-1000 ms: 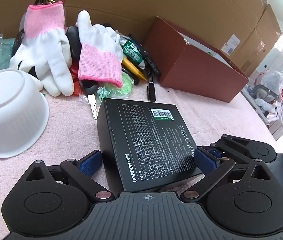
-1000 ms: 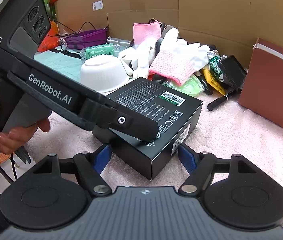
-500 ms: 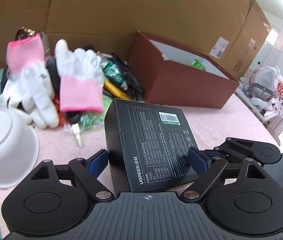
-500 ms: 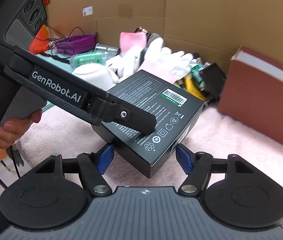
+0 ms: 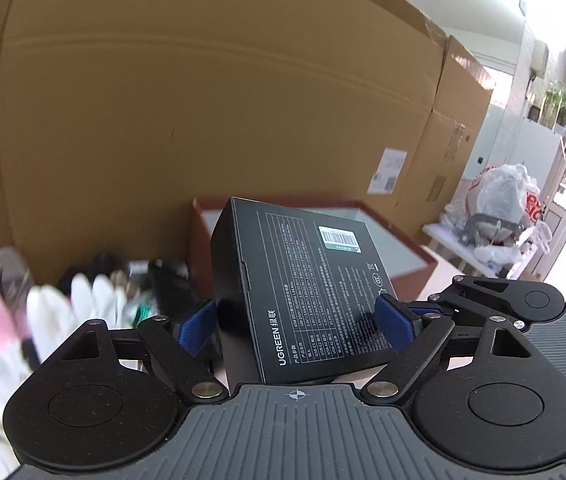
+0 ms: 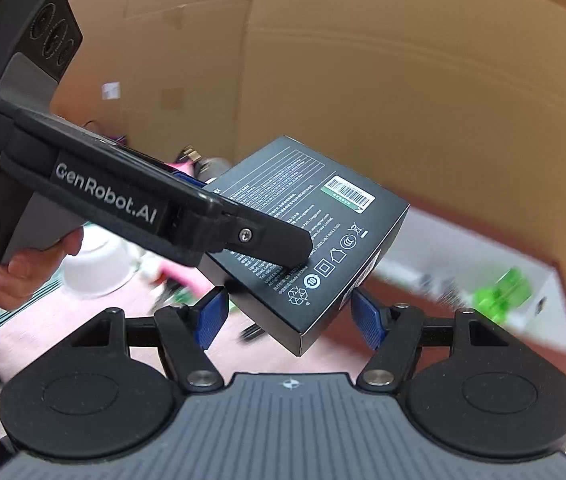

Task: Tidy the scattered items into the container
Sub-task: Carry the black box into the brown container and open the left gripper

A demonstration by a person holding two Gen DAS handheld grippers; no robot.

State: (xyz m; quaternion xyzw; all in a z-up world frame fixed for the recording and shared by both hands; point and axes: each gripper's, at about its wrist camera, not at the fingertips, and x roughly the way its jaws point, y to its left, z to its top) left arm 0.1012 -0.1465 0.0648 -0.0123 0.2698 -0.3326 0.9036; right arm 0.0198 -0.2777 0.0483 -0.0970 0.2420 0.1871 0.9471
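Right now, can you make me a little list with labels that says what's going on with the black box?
held thing: black box, printed side with barcode facing up
left gripper: jaws shut on the black box
right gripper: jaws shut on the black box's corner
box position: lifted, tilted, off the pink cloth
container: brown box, open, behind the black box
inside container: something green, blurred
left behind: white gloves, white bowl

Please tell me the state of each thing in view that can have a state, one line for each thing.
black box: lifted off the table, tilted, held by both grippers.
left gripper: shut on the black box.
right gripper: shut on a corner of the black box.
brown container: open on top, behind the box.
white bowl: upside down on the table.
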